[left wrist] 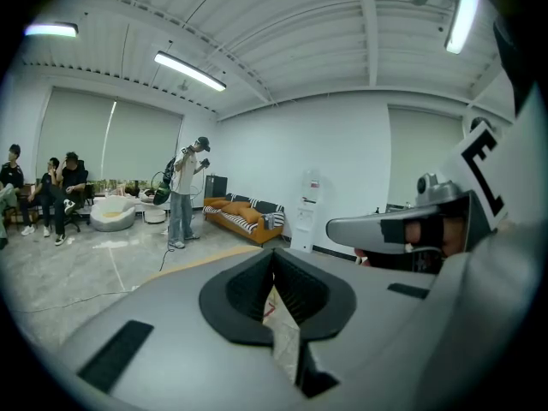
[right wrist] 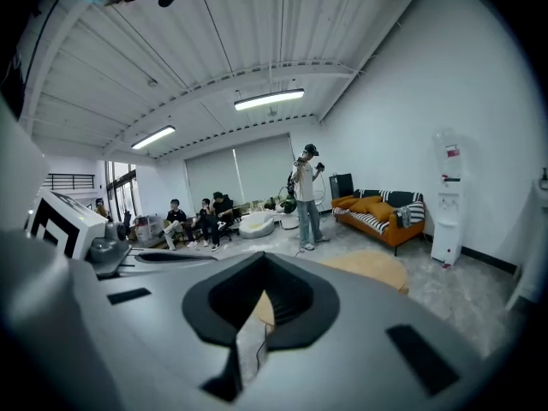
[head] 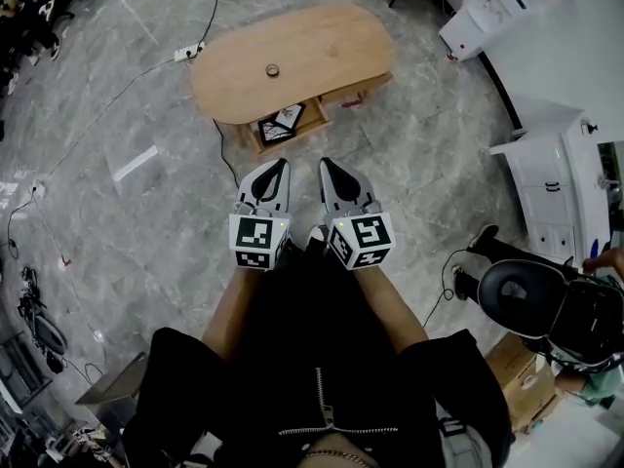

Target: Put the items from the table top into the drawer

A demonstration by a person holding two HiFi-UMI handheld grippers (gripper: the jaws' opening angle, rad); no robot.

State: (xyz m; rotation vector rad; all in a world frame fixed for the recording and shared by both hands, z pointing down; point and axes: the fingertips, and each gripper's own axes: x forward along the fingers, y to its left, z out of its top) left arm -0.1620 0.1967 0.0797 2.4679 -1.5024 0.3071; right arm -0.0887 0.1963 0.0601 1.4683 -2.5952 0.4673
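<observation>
An oval wooden table stands some way ahead on the grey floor. A small round item lies on its top. Below the table's near edge a drawer is pulled out, with dark and white items in it. My left gripper and right gripper are held side by side in front of my body, well short of the table and pointing at it. Both have their jaws together with nothing between them, as the left gripper view and the right gripper view also show.
A white power strip with a cable lies on the floor left of the table. White cabinets and a black chair stand to the right. Farther off, a standing person, seated people and an orange sofa.
</observation>
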